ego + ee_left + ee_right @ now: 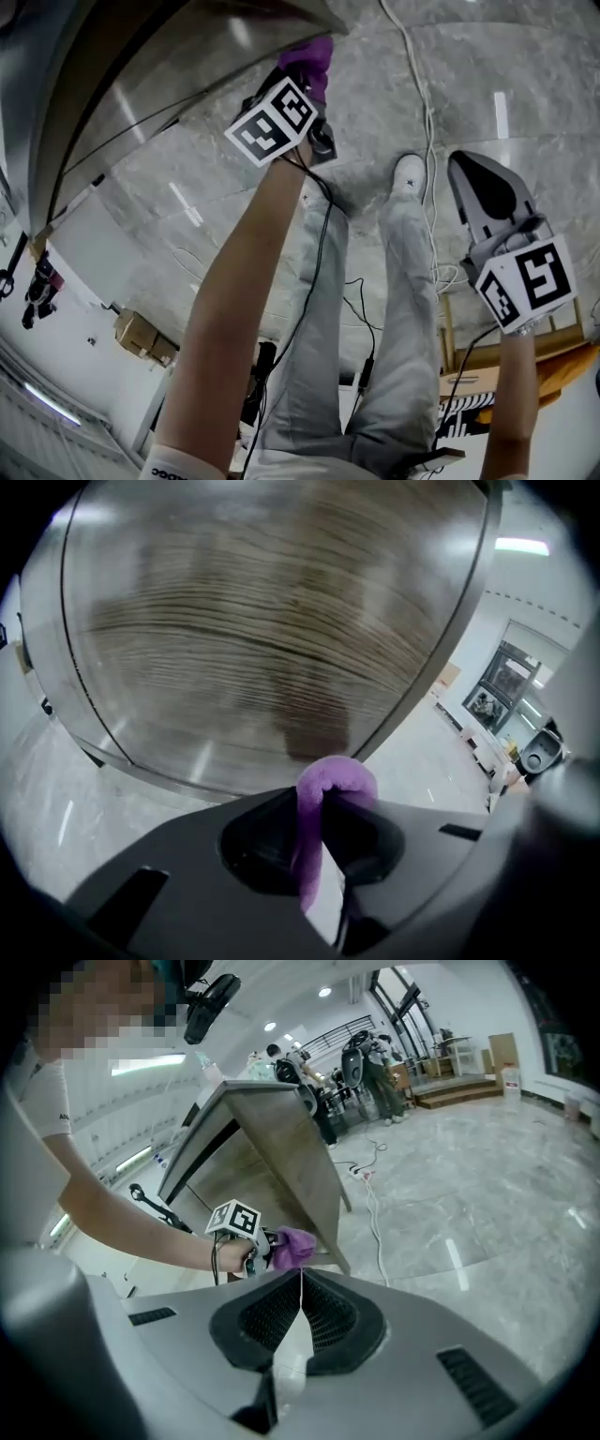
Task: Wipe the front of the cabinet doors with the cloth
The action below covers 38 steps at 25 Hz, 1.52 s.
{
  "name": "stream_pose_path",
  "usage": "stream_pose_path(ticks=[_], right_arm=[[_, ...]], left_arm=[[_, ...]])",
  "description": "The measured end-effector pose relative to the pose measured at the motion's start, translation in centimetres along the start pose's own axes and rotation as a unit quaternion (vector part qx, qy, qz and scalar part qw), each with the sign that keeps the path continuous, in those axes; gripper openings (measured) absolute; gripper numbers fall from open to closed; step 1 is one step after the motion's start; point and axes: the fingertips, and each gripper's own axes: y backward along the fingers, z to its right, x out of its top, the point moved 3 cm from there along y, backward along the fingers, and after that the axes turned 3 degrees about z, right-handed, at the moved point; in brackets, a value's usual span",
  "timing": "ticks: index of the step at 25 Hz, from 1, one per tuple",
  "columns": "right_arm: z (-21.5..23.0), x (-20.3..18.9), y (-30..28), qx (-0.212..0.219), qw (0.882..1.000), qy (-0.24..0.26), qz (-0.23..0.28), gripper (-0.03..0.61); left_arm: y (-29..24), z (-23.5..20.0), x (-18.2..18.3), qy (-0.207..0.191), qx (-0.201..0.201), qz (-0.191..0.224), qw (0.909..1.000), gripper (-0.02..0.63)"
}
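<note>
Left hand-held gripper (323, 810) is clamped on the purple cloth (335, 778), which bunches out past its jaw tips right in front of the wood-grain cabinet door (262, 639), near that door's lower edge; I cannot tell whether the cloth touches the wood. My right hand-held gripper (300, 1283) has its jaws closed together with nothing between them; in the head view it hangs over the grey marble floor (544, 66), well apart from the cabinet, beside the person's trouser leg (408, 281); a black cable (322, 253) runs down from the left one.
</note>
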Motion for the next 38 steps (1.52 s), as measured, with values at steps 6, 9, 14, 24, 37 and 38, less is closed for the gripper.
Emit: stream_pose_path(ticks=[6,9,14,24,37,38], right_arm=[[3.3,-3.0,2.4,-0.066,0.995,-0.066,0.029,0.028],[3.0,-4.5,2.6,-0.084,0.992,-0.087,0.04,0.028],[0.1,-6.0,0.4,-0.088,0.991,-0.092,0.043,0.028],[-9.1,-4.7,-8.8,-0.042,0.997,-0.062,0.035,0.028],[-12.3,-4.1,-11.8,0.016,1.0,-0.007,-0.002,0.028],[-11.5,-4.1,-11.1,0.015,1.0,-0.009,-0.003,0.028]], left_arm=[[-3.2,1.7,1.2,-0.02,0.004,-0.003,0.9998,0.051],[-3.7,1.1,1.7,-0.031,0.003,0.0,0.9995,0.051],[-3.3,-2.4,1.8,-0.043,0.014,-0.002,0.999,0.051],[-0.1,-16.3,4.1,-0.047,0.038,-0.016,0.998,0.051],[8.1,-31.2,6.5,0.024,0.189,0.047,0.9806,0.051],[8.4,-30.7,6.1,0.028,0.193,0.047,0.9797,0.05]])
